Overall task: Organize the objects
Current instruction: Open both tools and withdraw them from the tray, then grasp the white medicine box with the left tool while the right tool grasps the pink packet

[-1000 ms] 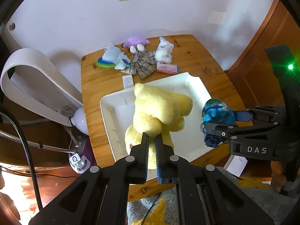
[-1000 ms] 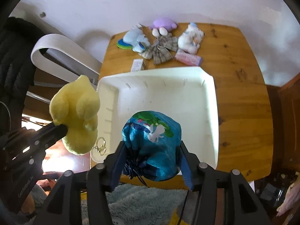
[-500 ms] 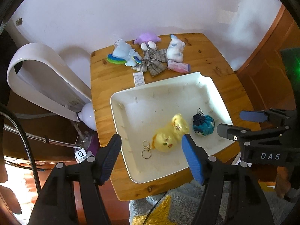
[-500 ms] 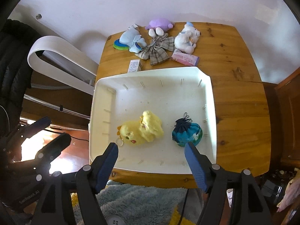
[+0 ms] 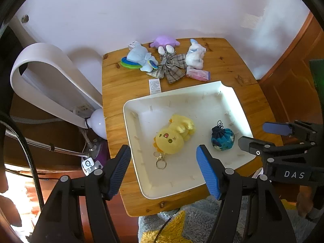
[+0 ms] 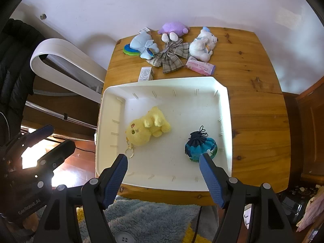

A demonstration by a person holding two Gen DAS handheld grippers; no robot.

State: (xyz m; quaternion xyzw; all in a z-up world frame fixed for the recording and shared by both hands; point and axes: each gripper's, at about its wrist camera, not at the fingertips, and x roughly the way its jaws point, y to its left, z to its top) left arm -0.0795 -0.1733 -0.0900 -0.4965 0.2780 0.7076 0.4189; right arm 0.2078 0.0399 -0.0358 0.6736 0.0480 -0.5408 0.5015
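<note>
1. Both tools are spread wide and carry nothing: my left gripper [image 5: 163,161] and right gripper [image 6: 163,169] hover above the near edge of the white tray [image 6: 162,84].
2. My worry: the items by the wall crowd together, so a wide grab could drag the plaid bow [image 6: 170,55] along with a neighbour.
3. The tray holds the yellow plush [image 6: 147,126] and the blue pouch [image 6: 200,146], apart.

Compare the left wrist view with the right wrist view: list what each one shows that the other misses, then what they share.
Only the left wrist view shows the white bulb-shaped lamp head beside the table and the open right gripper.

Only the right wrist view shows the black jacket and the open left gripper.

Both show the white tray holding the yellow plush and the blue drawstring pouch, with the plaid bow beyond.
</note>
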